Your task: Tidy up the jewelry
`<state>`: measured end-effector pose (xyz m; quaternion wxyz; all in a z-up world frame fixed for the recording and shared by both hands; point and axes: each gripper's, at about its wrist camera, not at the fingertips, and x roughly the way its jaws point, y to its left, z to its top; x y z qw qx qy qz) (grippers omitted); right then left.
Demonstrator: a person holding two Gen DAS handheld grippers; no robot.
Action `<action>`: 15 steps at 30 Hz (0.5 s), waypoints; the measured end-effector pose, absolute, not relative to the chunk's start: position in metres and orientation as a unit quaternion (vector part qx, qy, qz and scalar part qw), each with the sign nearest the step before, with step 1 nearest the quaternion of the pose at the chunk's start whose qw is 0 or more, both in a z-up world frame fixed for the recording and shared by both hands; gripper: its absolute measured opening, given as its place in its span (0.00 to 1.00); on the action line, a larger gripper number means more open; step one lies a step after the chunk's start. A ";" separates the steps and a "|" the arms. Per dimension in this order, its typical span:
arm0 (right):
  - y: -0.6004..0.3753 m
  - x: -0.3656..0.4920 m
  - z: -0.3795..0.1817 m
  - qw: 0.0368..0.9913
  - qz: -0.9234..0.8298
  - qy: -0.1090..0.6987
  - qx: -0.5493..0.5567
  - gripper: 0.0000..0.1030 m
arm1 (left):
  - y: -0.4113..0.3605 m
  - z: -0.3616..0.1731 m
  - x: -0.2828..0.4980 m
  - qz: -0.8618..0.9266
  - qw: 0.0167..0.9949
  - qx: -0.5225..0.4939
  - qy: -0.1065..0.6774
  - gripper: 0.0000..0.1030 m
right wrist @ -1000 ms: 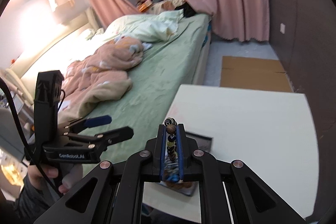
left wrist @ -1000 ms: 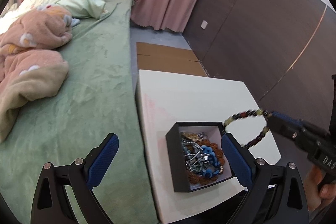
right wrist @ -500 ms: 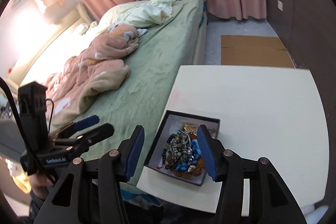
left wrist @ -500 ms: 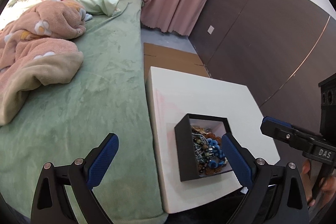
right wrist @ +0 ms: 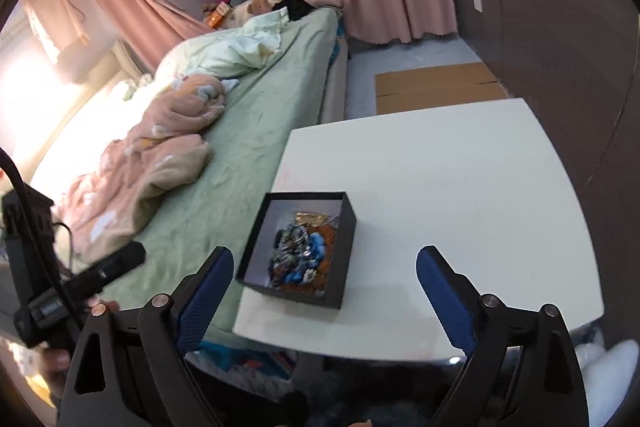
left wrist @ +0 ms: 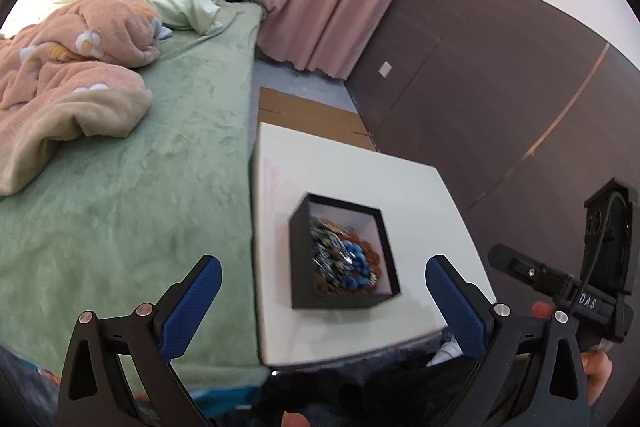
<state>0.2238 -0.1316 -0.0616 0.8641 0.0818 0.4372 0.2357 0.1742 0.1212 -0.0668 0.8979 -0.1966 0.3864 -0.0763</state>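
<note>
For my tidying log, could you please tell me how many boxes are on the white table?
1. A single black box sits near the white table's bed-side front corner, holding a heap of jewelry. Nothing else shows on the tabletop in either view.

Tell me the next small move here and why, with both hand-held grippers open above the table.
Probably pull both back and stop: the jewelry pile lies inside the open black square box on the white table, no loose piece shows on the tabletop, and the left hand-held gripper and right hand-held gripper hold nothing.
</note>
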 end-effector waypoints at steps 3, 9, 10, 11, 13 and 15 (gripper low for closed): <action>-0.139 0.209 -0.056 0.871 0.237 0.424 0.080 1.00 | 0.108 -0.059 0.158 -0.085 0.902 -0.187 0.380 0.99; -0.155 0.179 -0.046 0.872 0.266 0.399 0.095 1.00 | 0.087 -0.042 0.127 -0.096 0.913 -0.167 0.360 0.99; -0.158 0.172 -0.043 0.875 0.269 0.392 0.094 1.00 | 0.085 -0.040 0.123 -0.097 0.914 -0.165 0.358 0.99; -0.160 0.166 -0.041 0.877 0.269 0.387 0.091 1.00 | 0.083 -0.037 0.119 -0.095 0.916 -0.163 0.354 0.99; -0.167 0.154 -0.040 0.880 0.265 0.382 0.093 1.00 | 0.078 -0.032 0.109 -0.090 0.920 -0.158 0.347 0.99; -0.173 0.145 -0.041 0.878 0.268 0.382 0.110 1.00 | 0.073 -0.029 0.099 -0.092 0.922 -0.156 0.343 0.99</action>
